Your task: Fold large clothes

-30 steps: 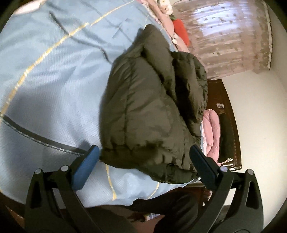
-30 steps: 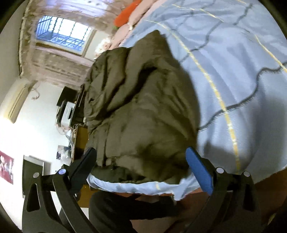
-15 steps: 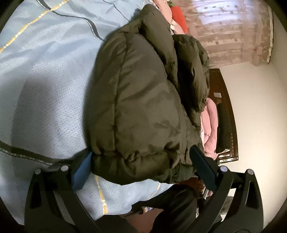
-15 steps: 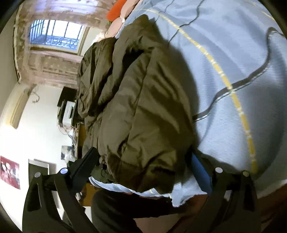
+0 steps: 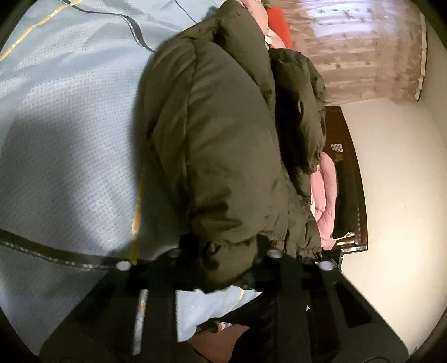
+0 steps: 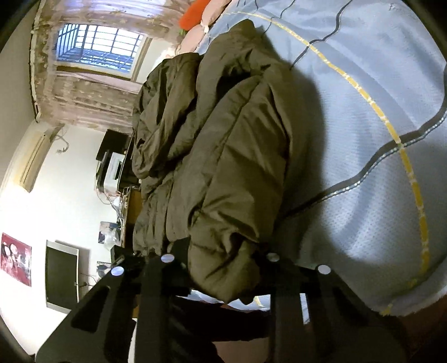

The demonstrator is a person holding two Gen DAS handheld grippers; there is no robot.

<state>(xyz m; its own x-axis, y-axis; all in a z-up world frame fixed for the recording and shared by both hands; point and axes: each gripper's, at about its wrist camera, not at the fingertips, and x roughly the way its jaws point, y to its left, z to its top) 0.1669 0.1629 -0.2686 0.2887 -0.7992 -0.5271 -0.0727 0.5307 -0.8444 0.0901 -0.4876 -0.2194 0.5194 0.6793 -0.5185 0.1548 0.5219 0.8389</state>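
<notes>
A dark olive puffer jacket [image 5: 229,145] lies bunched and partly folded on a light blue bedspread [image 5: 64,145], near the bed's front edge. My left gripper [image 5: 223,251] is shut on the jacket's near hem, with padding bulging between the jaws. In the right wrist view the same jacket [image 6: 223,156] lies on the bedspread [image 6: 377,167], and my right gripper [image 6: 223,259] is shut on another part of its near hem. The fingertips of both grippers are hidden in the fabric.
Pink and red pillows [image 5: 276,25] lie at the bed's far end, below a curtained window [image 6: 97,47]. A dark wooden cabinet with pink cloth [image 5: 324,190] stands beside the bed. A desk with a printer [image 6: 114,170] and a wall monitor [image 6: 61,279] stand by the wall.
Both grippers moved forward onto the jacket's near hem and went from wide open to shut on it. The hem now bulges between the jaws.
</notes>
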